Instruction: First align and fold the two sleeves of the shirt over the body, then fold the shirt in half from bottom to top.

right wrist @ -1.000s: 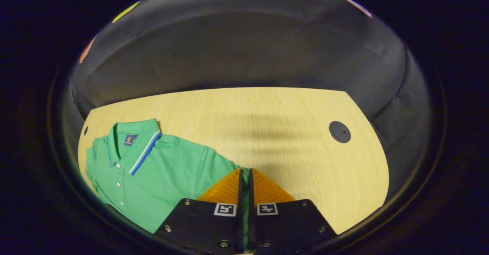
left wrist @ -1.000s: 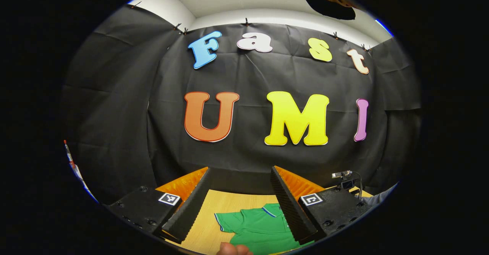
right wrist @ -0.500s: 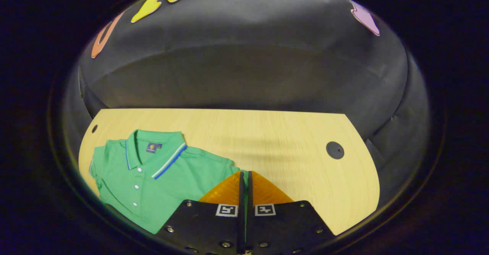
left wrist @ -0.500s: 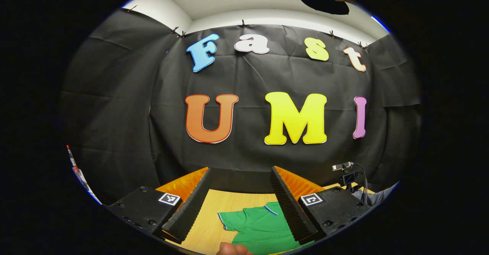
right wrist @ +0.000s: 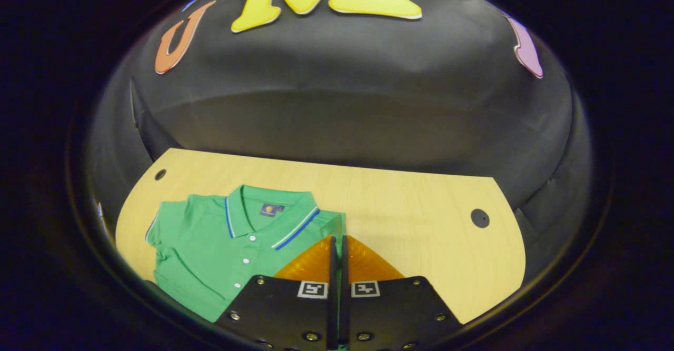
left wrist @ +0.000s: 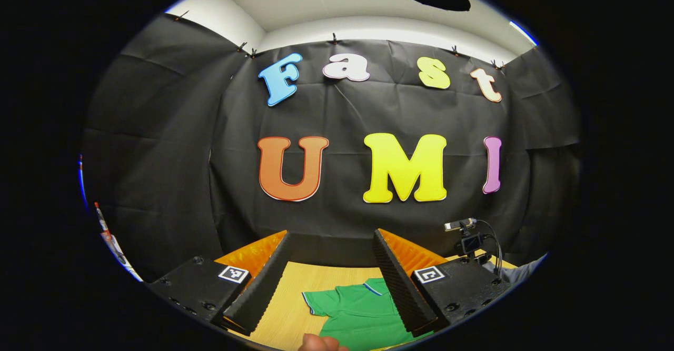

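Table [right wrist: 410, 209]: shirt [right wrist: 210, 251], sleeve seemingly pinched by right gripper [right wrist: 337, 248].

Left gripper view faces booth wall, level, high. Right gripper view tilts down, nearer. Both share shirt [left wrist: 358, 311] [right wrist: 221, 251], table [left wrist: 289, 309] [right wrist: 410, 209].

You see a green polo shirt [right wrist: 210, 256] — collar edged in white and blue stripes, white buttons, a small dark blue neck label | sleeve cuff trimmed white and blue | your worktop [right wrist: 410, 219] is pale yellow woodgrain — two round black caps set in it | black-and-white square markers on each hand-held gripper.
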The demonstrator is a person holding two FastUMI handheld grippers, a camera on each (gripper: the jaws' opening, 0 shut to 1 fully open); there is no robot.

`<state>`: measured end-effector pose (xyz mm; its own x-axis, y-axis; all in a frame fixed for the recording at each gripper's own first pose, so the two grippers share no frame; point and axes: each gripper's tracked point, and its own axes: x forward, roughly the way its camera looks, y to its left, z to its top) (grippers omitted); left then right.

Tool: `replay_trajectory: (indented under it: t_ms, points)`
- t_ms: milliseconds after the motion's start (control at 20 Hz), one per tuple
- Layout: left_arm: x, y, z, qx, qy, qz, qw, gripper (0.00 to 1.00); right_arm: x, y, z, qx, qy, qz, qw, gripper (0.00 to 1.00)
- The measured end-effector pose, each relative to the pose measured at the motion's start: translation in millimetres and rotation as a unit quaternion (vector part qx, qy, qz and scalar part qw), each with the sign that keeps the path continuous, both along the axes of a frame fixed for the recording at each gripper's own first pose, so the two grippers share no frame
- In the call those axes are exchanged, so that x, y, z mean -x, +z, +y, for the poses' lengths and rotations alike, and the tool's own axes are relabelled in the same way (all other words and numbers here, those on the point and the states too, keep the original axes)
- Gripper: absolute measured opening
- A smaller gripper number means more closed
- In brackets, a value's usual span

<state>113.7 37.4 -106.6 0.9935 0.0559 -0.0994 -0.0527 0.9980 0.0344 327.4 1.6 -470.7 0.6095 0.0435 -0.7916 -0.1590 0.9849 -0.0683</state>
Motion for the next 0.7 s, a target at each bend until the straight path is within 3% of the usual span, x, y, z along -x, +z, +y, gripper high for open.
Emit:
replay_trajectory:
  t_ms: [650, 700]
  points:
    - [23, 12, 14, -0.011, 0.021, -0.007, 1.0, 0.98, 27, -18, 56, -0.025, 0.025, 0.021, 0.999, 0.02]
    - [25, 13, 16, -0.012, 0.023, -0.009, 1.0, 0.98, 30, -20, 63, -0.047, 0.021, 0.032, 0.998, 0.07]
